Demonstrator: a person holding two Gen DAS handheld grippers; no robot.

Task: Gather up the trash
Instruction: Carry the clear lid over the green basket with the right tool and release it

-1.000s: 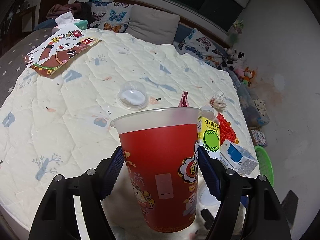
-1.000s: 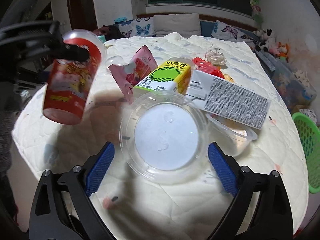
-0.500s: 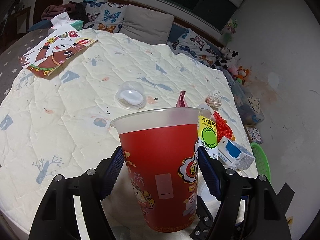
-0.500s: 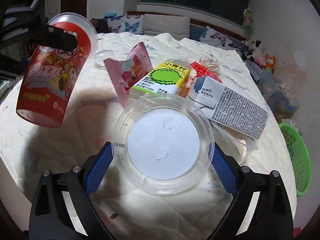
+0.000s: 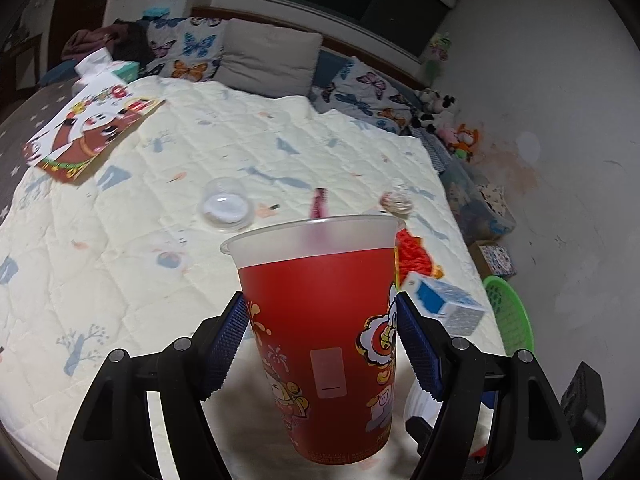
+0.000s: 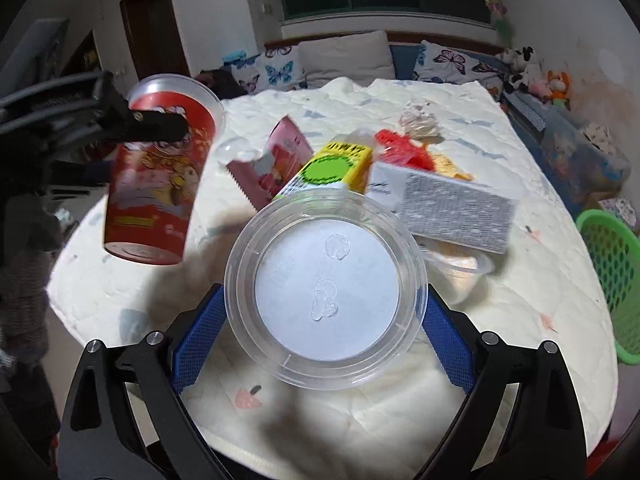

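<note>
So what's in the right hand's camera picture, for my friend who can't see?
The right gripper holds a clear round plastic container above a quilted bed. To the left, the left gripper holds a red cup; a juice box, wrappers and a green basket lie beyond.

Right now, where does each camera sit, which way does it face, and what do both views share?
Left wrist: sits behind the left gripper, facing over the red cup it grips toward the bed's pillows.
Right wrist: sits behind the right gripper, facing down at the clear plastic lid it grips; a grey sleeve shows at the left.
Shared: the cup, white box and green basket.
</note>
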